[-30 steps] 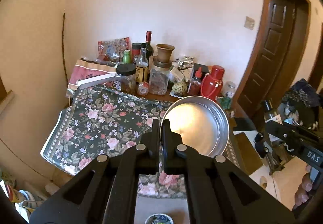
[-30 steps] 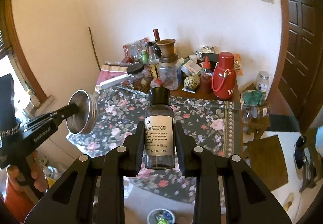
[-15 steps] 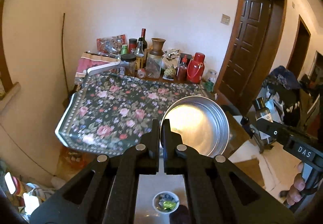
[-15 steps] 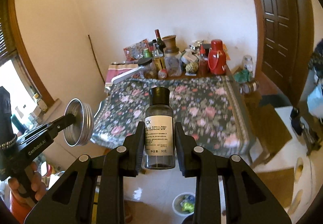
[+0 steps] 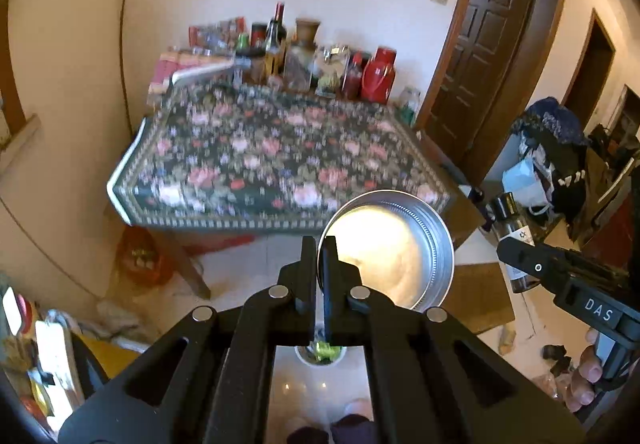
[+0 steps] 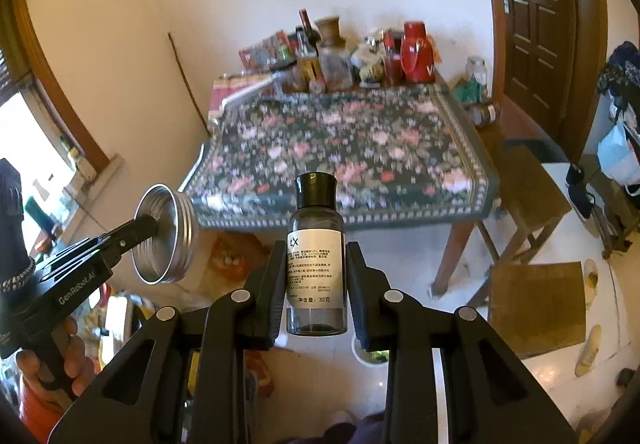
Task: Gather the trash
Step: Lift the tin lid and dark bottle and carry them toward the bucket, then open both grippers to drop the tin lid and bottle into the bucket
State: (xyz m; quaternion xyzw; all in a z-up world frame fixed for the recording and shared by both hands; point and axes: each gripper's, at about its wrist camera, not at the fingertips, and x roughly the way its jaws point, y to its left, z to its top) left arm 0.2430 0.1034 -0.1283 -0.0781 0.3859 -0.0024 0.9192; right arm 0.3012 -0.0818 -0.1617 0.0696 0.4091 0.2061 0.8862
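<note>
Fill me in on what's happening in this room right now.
A person is clearing trash with a handheld gripper in each hand. The left gripper is shut on the rim of a round silver metal lid. The right gripper is clamped on a small dark glass bottle with a black cap and white label. Both are held in the air, off the flower-patterned tablecloth. Below, on the floor, stands a small white bin holding wrappers.
</note>
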